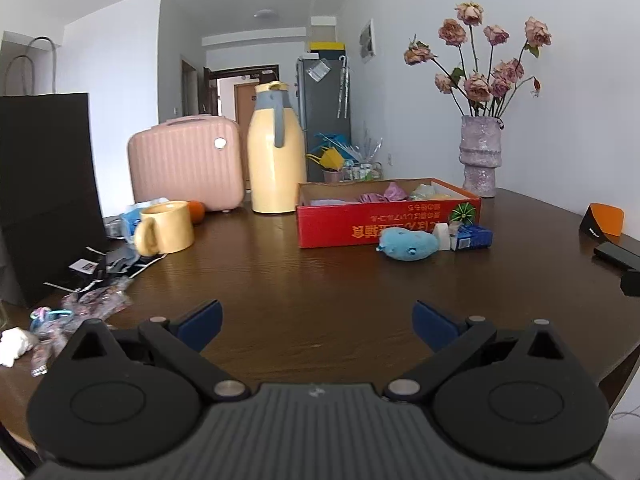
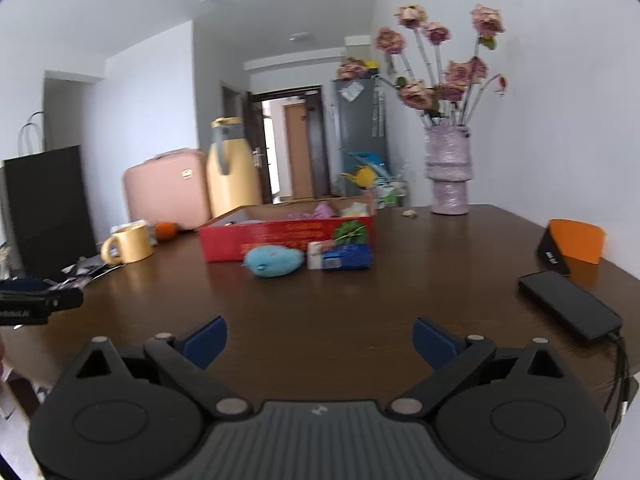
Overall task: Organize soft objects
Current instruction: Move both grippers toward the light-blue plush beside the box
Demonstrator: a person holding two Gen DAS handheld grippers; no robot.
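A blue plush toy (image 1: 408,243) (image 2: 274,262) lies on the dark wooden table (image 1: 280,280) just in front of a red cardboard box (image 1: 384,220) (image 2: 288,236). Inside the box lie pink, purple and pale yellow soft items (image 1: 390,192) (image 2: 324,211). A blue tissue pack (image 1: 470,237) (image 2: 346,258) rests beside the toy. My left gripper (image 1: 318,322) is open and holds nothing, well short of the toy. My right gripper (image 2: 320,340) is open too, with bare table between its fingers. The left gripper's tip (image 2: 40,300) shows at the right wrist view's left edge.
A yellow mug (image 1: 166,227), an orange (image 1: 196,211), a yellow thermos jug (image 1: 275,152), a pink case (image 1: 186,162) and a black paper bag (image 1: 44,196) stand at the left. Scattered packets (image 1: 92,280) lie near them. A flower vase (image 1: 480,156), an orange-black object (image 2: 572,246) and a black phone (image 2: 568,304) sit at the right.
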